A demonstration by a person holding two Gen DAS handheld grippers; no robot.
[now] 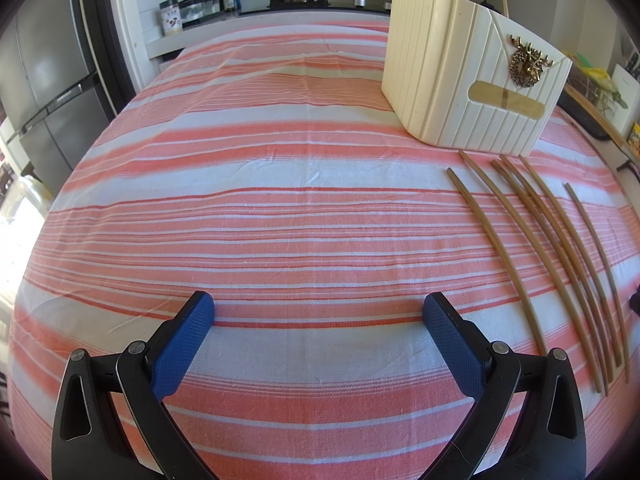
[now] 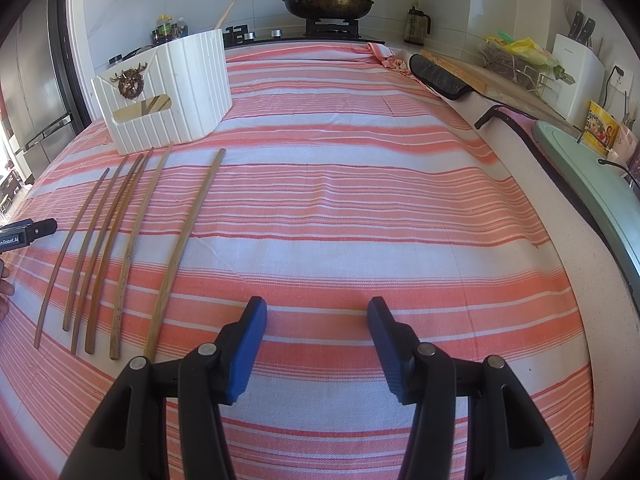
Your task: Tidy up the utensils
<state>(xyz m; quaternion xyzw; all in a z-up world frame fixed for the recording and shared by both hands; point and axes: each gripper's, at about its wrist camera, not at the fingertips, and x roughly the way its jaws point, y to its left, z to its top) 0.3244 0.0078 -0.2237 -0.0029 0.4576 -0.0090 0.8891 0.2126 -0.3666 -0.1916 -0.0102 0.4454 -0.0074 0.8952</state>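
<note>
Lying side by side on a red-and-white striped cloth (image 2: 360, 208) over the counter are six wooden chopsticks (image 2: 132, 236), just in front of one cream ribbed holder (image 2: 176, 92) bearing a metal deer badge (image 2: 130, 78). Two hand-held grippers hover above the cloth. The left hand-held gripper (image 1: 318, 316) has its blue pads spread wide, released, grasping nothing. The right hand-held gripper (image 2: 318, 320) is parted too, empty, just right of the chopsticks. One lidded pan (image 2: 328, 4) sits on the stove behind.
</note>
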